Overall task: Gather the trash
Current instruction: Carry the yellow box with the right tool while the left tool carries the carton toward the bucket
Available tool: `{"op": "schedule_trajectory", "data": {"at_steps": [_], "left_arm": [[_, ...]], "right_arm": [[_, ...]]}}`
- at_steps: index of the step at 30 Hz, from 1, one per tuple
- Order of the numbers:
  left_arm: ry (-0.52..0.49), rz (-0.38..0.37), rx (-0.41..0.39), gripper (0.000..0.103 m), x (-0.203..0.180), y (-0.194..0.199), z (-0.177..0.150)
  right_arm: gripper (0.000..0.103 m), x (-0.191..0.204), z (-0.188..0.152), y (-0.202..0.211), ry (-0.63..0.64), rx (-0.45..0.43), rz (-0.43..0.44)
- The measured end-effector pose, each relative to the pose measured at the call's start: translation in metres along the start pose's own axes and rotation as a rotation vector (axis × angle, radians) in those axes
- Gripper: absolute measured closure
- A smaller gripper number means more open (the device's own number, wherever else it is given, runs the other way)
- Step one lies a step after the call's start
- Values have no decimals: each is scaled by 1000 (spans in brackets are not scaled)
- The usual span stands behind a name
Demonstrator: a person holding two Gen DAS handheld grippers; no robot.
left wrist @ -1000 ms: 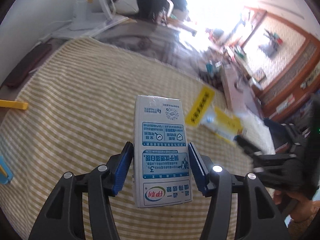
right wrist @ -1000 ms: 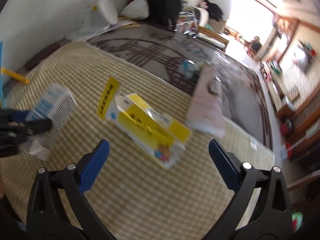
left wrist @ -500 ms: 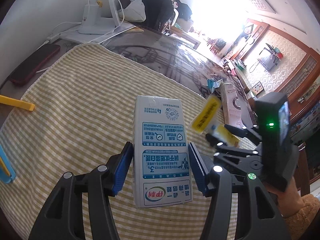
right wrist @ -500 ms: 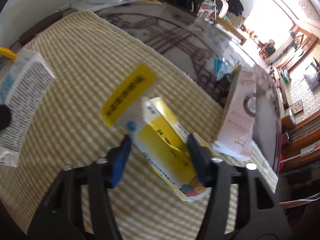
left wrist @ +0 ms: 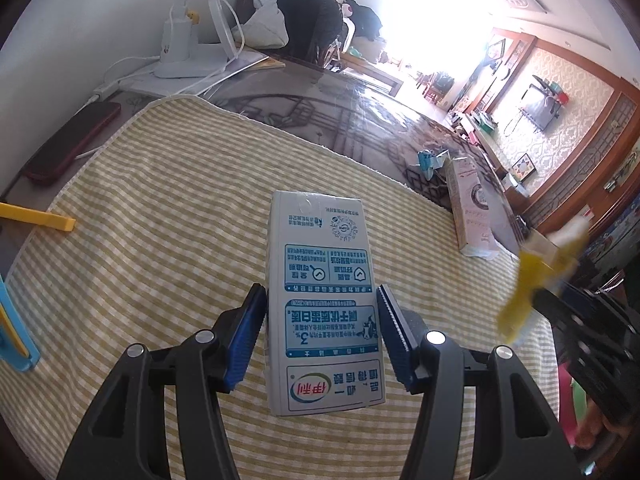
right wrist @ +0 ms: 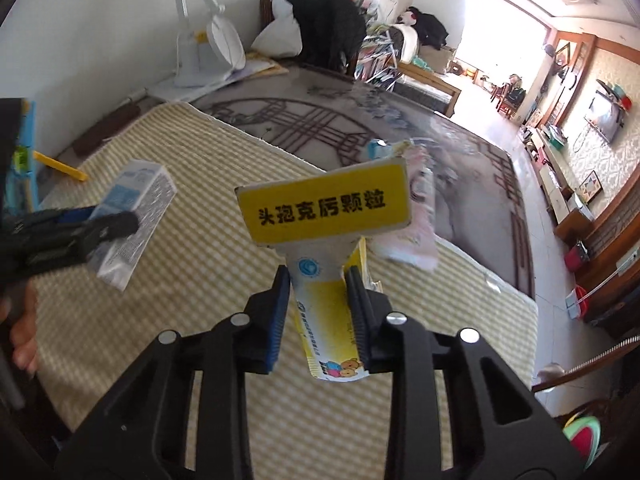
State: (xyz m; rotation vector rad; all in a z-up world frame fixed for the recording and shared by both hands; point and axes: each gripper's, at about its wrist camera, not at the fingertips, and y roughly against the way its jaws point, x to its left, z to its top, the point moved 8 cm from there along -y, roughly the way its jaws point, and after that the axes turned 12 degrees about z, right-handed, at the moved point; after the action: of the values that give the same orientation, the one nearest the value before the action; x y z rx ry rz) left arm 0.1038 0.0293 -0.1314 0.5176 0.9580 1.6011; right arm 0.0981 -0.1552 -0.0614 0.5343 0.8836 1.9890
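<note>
My left gripper (left wrist: 322,320) is shut on a white and blue milk carton (left wrist: 322,300) and holds it above the yellow checked cloth (left wrist: 160,220). My right gripper (right wrist: 318,300) is shut on a yellow medicine box (right wrist: 326,312) with its yellow flap (right wrist: 324,204) open upward, lifted off the cloth. The left gripper with the carton (right wrist: 128,220) shows at the left of the right wrist view. The yellow box (left wrist: 536,280) shows blurred at the right edge of the left wrist view.
A pink tissue pack (left wrist: 472,216) lies at the cloth's far right edge, with a small blue wrapper (left wrist: 428,160) behind it. A yellow clip (left wrist: 36,218), a dark phone (left wrist: 72,140) and a white desk lamp (left wrist: 180,48) stand at the left and back.
My right gripper closed on the yellow medicine box and lifted it off the cloth. My left gripper kept its hold on the milk carton and moved little.
</note>
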Motion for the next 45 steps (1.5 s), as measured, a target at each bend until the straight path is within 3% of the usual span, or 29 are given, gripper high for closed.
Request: {"op": "schedule_trajectory", "data": {"at_steps": [6, 11, 16, 18, 24, 33, 45], "left_arm": [[-62, 22, -31, 49, -10, 3, -2], [-122, 70, -93, 49, -16, 11, -2], [-144, 115, -91, 49, -20, 11, -11], [-143, 117, -93, 49, -23, 15, -14], [-125, 87, -110, 49, -42, 39, -29], [-171, 25, -162, 49, -101, 76, -40], [-234, -21, -165, 49, -154, 92, -55]], "right_arm": [[74, -10, -32, 28, -92, -70, 8], [74, -26, -64, 26, -229, -102, 34], [74, -34, -68, 41, -191, -140, -14], [74, -40, -70, 48, -235, -163, 16], [74, -57, -68, 70, -295, -242, 36], [74, -76, -71, 102, -333, -329, 23], [74, -111, -90, 128, -430, -381, 8]]}}
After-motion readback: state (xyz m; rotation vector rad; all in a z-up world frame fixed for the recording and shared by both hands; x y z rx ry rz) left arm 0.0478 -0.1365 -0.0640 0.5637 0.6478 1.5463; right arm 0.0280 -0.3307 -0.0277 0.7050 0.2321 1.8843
